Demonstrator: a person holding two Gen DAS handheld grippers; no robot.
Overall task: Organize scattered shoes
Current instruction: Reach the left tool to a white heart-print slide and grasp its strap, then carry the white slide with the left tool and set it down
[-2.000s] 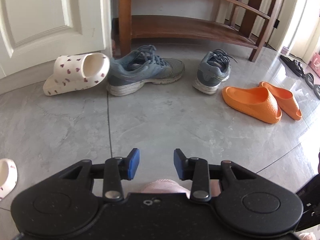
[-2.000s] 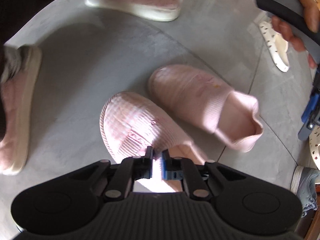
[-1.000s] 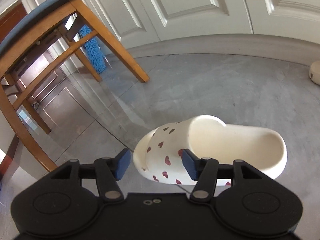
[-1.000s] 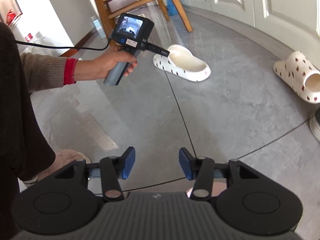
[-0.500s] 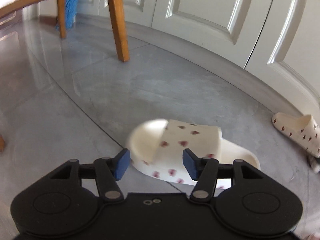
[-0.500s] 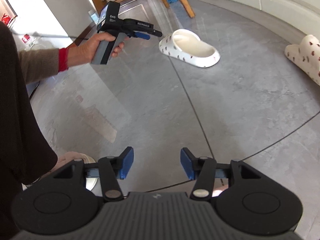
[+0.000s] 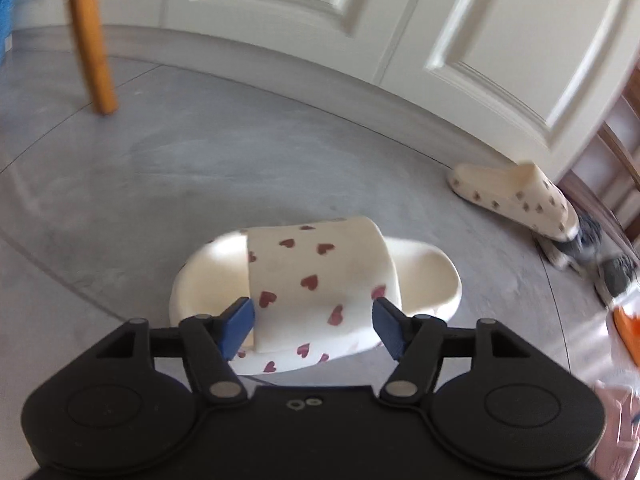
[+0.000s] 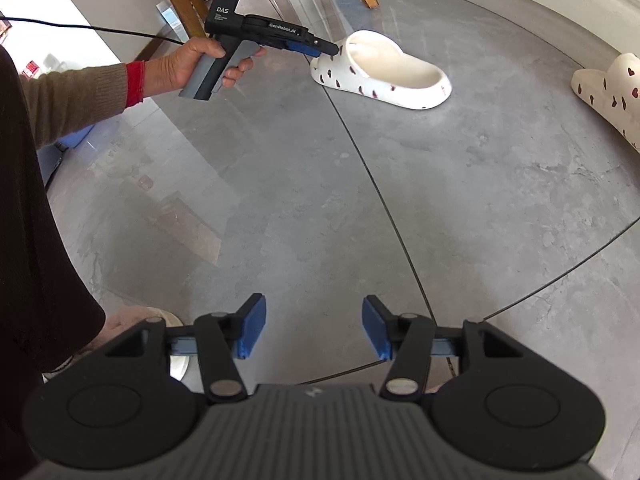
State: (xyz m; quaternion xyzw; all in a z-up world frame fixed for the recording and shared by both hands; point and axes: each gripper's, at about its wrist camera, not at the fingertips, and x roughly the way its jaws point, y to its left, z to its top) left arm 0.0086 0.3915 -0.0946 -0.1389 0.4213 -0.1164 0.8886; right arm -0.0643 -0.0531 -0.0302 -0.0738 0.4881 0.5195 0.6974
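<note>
A cream slide sandal with red hearts [image 7: 316,280] lies on the grey floor. My left gripper [image 7: 314,330] is open, its blue pads either side of the sandal's strap, close to it. In the right wrist view the same sandal [image 8: 384,70] lies far ahead with the left gripper [image 8: 320,46] at its toe end. Its mate [image 7: 516,198] lies by the white door; it also shows in the right wrist view [image 8: 608,92]. My right gripper [image 8: 312,330] is open and empty, low over bare floor.
White panelled doors [image 7: 400,20] stand behind. A wooden chair leg [image 7: 90,36] is at the far left. A grey sneaker [image 7: 588,252] and an orange slide [image 7: 628,330] lie at the right edge. A pink slipper [image 8: 132,322] is under the right gripper's left side.
My left gripper has swung right and closed in on the heart sandal, so the strap now sits between its pads. My right gripper has barely moved and stays open.
</note>
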